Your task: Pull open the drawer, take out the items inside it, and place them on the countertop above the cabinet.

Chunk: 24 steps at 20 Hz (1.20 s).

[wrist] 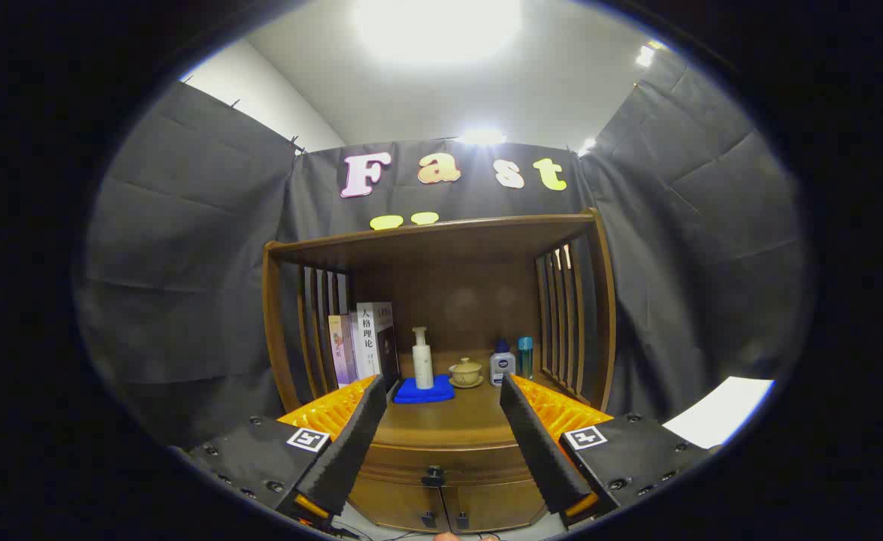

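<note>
A brown wooden cabinet stands ahead of my gripper [441, 394]. Its drawer [441, 464] sits shut under the countertop [441, 424], with a small dark knob [433, 475] at its middle, low between my fingers. The gripper is open, its two foam-padded fingers [351, 439] spread wide with nothing between them, well short of the drawer front. What lies inside the drawer is hidden.
At the back of the countertop stand books [362, 346], a white pump bottle [422, 361] on a blue cloth [424, 391], a small lidded cup [466, 372], and two small bottles [512, 362]. A slatted shelf frame [561, 315] encloses them. Two lower doors [449, 507] sit under the drawer.
</note>
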Motion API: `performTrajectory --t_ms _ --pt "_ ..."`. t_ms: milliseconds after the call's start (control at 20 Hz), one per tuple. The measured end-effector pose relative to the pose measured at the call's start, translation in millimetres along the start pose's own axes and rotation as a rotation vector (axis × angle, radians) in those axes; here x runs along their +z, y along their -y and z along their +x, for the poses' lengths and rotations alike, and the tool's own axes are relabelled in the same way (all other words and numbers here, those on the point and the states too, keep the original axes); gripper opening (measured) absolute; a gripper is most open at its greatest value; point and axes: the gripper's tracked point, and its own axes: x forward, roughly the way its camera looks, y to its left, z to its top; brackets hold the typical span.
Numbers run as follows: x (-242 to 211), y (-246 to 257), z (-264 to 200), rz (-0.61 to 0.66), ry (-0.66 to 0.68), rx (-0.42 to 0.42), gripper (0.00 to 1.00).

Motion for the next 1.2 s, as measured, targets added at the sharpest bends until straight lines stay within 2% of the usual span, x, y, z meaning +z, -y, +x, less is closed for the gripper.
performTrajectory --t_ms 350,800,1200 --pt "-34 -17 12 0.004 -0.080 0.063 0.98" --pt "-31 -17 11 -0.006 -0.057 0.049 0.98" --pt "-50 -22 22 -0.014 -0.089 0.046 0.98"
